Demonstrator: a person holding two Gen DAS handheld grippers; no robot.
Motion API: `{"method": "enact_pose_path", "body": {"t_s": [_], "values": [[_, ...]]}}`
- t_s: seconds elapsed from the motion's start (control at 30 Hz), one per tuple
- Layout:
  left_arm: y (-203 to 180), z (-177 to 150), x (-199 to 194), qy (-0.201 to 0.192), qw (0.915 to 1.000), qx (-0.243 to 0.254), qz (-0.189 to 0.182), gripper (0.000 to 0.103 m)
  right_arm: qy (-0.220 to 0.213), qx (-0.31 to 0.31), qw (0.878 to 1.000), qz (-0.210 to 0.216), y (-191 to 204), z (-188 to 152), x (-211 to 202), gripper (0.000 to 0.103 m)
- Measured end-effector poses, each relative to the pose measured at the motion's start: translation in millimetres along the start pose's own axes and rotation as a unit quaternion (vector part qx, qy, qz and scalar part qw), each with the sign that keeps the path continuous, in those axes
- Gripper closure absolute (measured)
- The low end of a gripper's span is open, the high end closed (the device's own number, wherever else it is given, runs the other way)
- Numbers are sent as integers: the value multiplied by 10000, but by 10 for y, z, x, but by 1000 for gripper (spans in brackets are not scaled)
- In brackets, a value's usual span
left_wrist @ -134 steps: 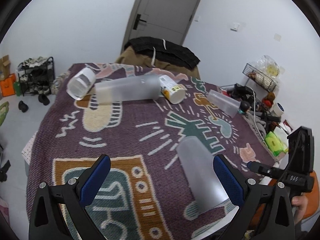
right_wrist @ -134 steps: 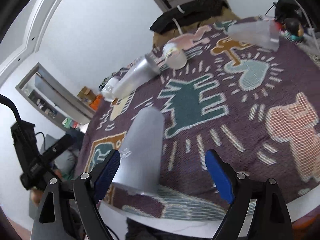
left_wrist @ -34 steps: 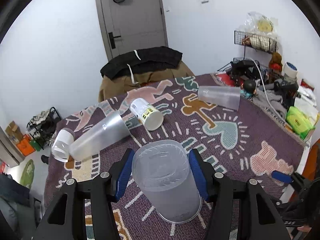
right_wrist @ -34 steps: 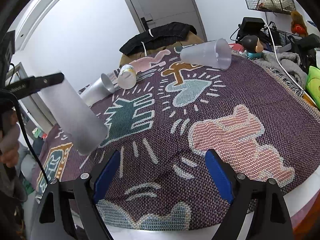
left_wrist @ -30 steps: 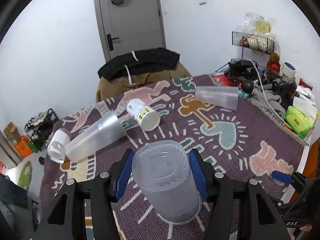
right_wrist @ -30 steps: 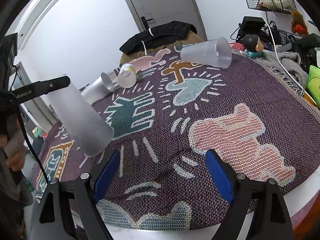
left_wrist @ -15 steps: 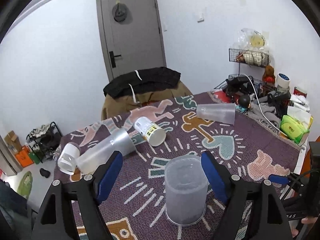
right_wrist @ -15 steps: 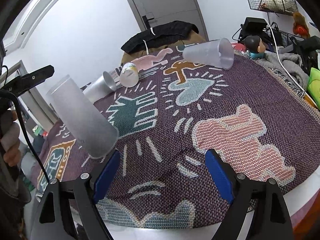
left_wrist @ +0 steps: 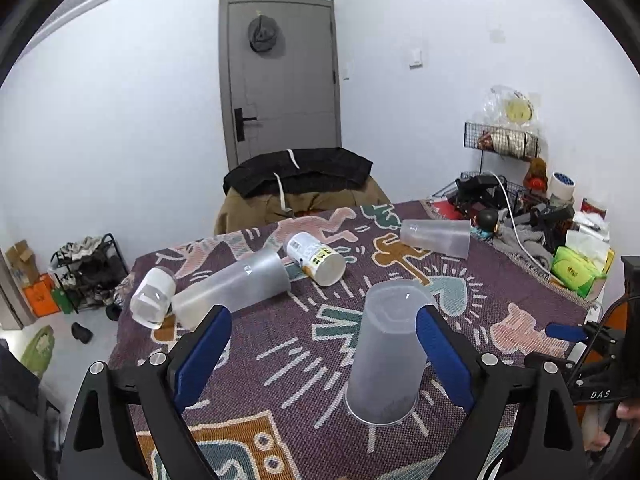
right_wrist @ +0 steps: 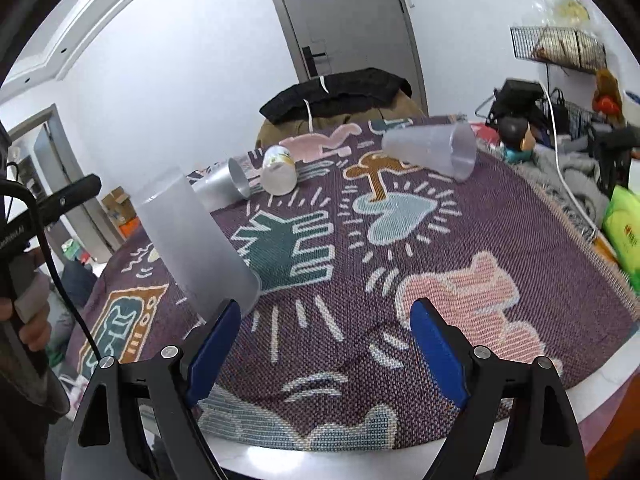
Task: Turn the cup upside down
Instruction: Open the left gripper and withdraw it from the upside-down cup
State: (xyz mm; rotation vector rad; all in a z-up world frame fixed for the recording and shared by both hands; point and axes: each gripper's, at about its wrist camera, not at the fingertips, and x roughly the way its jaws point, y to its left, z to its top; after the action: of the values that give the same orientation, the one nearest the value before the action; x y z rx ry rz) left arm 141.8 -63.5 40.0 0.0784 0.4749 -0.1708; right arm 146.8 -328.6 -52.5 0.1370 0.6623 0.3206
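We counted five cups on the woven patterned cloth (left_wrist: 304, 364). Four lay on their sides: two frosted plastic tumblers (left_wrist: 236, 288) (left_wrist: 436, 237), a small clear cup (left_wrist: 152, 298) touching the mouth of the first tumbler, and a white labelled paper cup (left_wrist: 316, 258). The fifth, the frosted cup (left_wrist: 386, 356) of the task, stood mouth-down near the table's front edge (its flat base up, tapering, translucent). Our left gripper (left_wrist: 320, 354) was spread wide, blue pads either side of that cup; the right pad sat close beside it, and we could not tell whether it touched. Our right gripper (right_wrist: 324, 340) was likewise spread and held nothing, low over the cloth's coarse weave.
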Motion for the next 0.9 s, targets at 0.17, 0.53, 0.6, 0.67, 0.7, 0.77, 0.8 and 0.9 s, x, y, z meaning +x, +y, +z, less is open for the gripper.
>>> {"method": "enact_pose_path", "body": {"t_s": [0.17,0.53,0.6,0.67,0.7,0.77,0.8,0.9], "values": [[54,-89,-129,-206,9996,-151,73,2,-76,-237,9997,-48,135,58,-86,16],[23,-378,-415,-507,9985,-186,115,0,-373,-572,9977,-10,361,122,-285,7],[22,-435,-481,-573,9981,-186,111,0,-397,-589,9975,-14,400,140,-320,6],[16,-477,-544,-628,9978,-168,103,0,-539,-621,9966,-18,441,140,-391,5],[15,-499,-574,-655,9977,-161,108,0,-598,-659,9960,-39,461,140,-416,5],[10,-545,-642,-728,9971,-149,157,0,-718,-743,9946,-26,508,123,-475,0],[8,-568,-670,-776,9967,-138,188,0,-714,-757,9945,100,522,115,-494,0],[8,-662,-733,-878,9956,-171,291,0,-653,-679,9954,184,509,94,-498,0]]}}
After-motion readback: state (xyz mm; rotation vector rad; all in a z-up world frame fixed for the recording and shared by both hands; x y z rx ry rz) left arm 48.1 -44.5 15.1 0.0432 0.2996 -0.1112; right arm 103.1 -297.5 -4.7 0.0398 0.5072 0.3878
